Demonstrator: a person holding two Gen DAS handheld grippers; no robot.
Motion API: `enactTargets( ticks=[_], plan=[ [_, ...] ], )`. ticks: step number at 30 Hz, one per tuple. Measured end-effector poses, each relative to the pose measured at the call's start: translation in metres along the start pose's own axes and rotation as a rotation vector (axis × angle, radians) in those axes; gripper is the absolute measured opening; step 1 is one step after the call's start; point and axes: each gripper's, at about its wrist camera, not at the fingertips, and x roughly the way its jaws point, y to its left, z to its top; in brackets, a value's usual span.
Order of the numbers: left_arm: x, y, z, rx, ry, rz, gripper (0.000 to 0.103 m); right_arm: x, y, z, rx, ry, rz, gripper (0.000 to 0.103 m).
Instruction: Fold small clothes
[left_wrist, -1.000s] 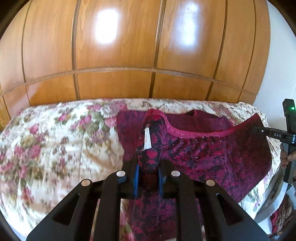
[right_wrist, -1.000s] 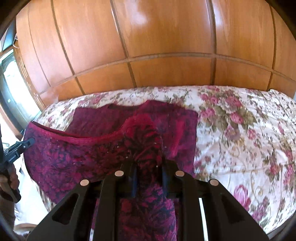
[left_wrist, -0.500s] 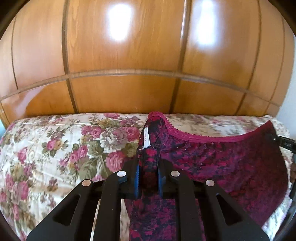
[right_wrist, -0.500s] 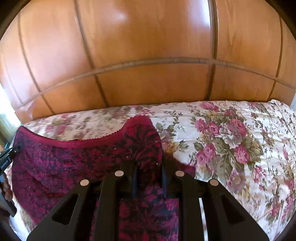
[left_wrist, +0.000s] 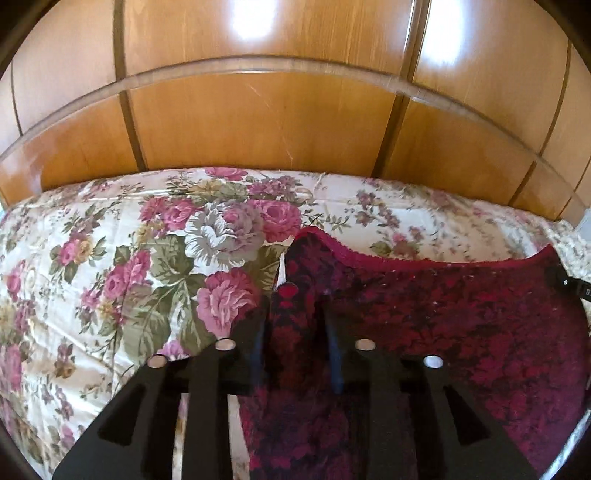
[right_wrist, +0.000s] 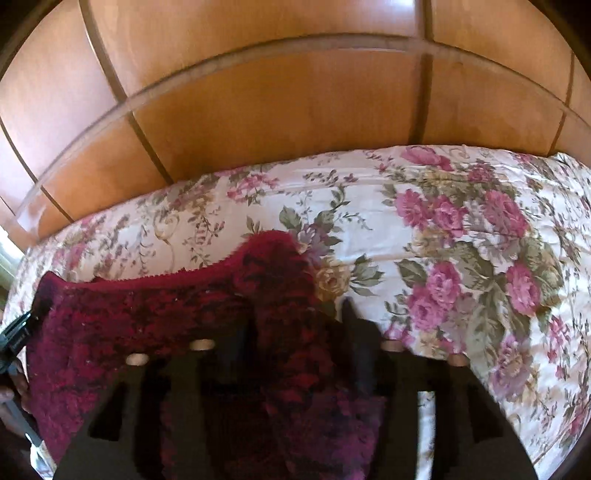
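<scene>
Left wrist: your left gripper (left_wrist: 295, 317) pinches the maroon garment (left_wrist: 461, 332) corner between its 2 fingers, a white tag showing; cloth spans right over the floral bedspread (left_wrist: 110, 277). Right wrist: blurrier, no tag; your right gripper (right_wrist: 295, 321) clamps the opposite corner, cloth stretching left.

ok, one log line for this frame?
left gripper: shut on garment corner | right gripper: shut on opposite corner | garment: stretched between both above bedspread | fold: not yet done

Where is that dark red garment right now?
The dark red garment hangs stretched between the left gripper and right gripper, over the floral bedspread.
</scene>
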Motion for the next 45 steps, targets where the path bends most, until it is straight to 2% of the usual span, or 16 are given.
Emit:
enactTargets(
  ticks=[1,3,8,12,18,19,20,21,22,23,25,30,37,40,42,45],
  plan=[
    [-0.007,0.002,-0.002,-0.006,-0.008,-0.001,0.047,-0.007,-0.001,-0.001,0.008,-0.005,0.011,0.056],
    [-0.025,0.011,-0.011,-0.03,-0.037,0.006,0.063,-0.02,-0.006,-0.007,0.029,-0.011,0.047,0.06],
    [-0.061,0.04,-0.057,-0.088,-0.034,-0.072,0.063,-0.055,-0.031,-0.045,0.086,-0.003,0.166,0.071],
    [-0.093,0.058,-0.107,-0.166,-0.018,-0.203,0.063,-0.078,-0.052,-0.09,0.145,0.021,0.26,0.077],
    [-0.108,0.051,-0.166,-0.188,0.051,-0.354,0.063,-0.088,-0.06,-0.163,0.181,0.101,0.326,0.084],
    [-0.106,0.047,-0.172,-0.195,0.059,-0.366,0.063,-0.088,-0.06,-0.172,0.185,0.101,0.327,0.082],
    [-0.104,0.045,-0.174,-0.202,0.064,-0.369,0.059,-0.089,-0.058,-0.176,0.177,0.093,0.317,0.07],
    [-0.101,0.043,-0.175,-0.215,0.074,-0.396,0.036,-0.09,-0.055,-0.179,0.161,0.08,0.296,0.057],
    [-0.099,0.042,-0.174,-0.223,0.084,-0.408,0.027,-0.091,-0.052,-0.179,0.154,0.082,0.295,0.038],
    [-0.099,0.041,-0.173,-0.226,0.075,-0.389,0.019,-0.092,-0.05,-0.178,0.158,0.085,0.294,0.027],
    [-0.104,0.04,-0.17,-0.22,0.065,-0.378,0.011,-0.101,-0.041,-0.173,0.114,0.066,0.269,0.023],
    [-0.129,0.051,-0.172,-0.223,0.046,-0.408,0.009,-0.135,-0.033,-0.176,0.065,0.025,0.287,0.02],
    [-0.165,0.051,-0.204,-0.192,0.079,-0.381,0.01,-0.166,-0.032,-0.225,0.029,0.082,0.308,0.02],
    [-0.173,0.043,-0.214,-0.139,0.074,-0.309,0.012,-0.164,-0.029,-0.242,0.006,0.106,0.262,0.026],
    [-0.176,0.048,-0.211,-0.15,0.053,-0.294,0.018,-0.162,-0.029,-0.243,0.008,0.105,0.237,0.039],
    [-0.181,0.058,-0.199,-0.173,0.011,-0.237,0.029,-0.172,-0.02,-0.238,-0.034,0.037,0.111,0.062]
  ],
)
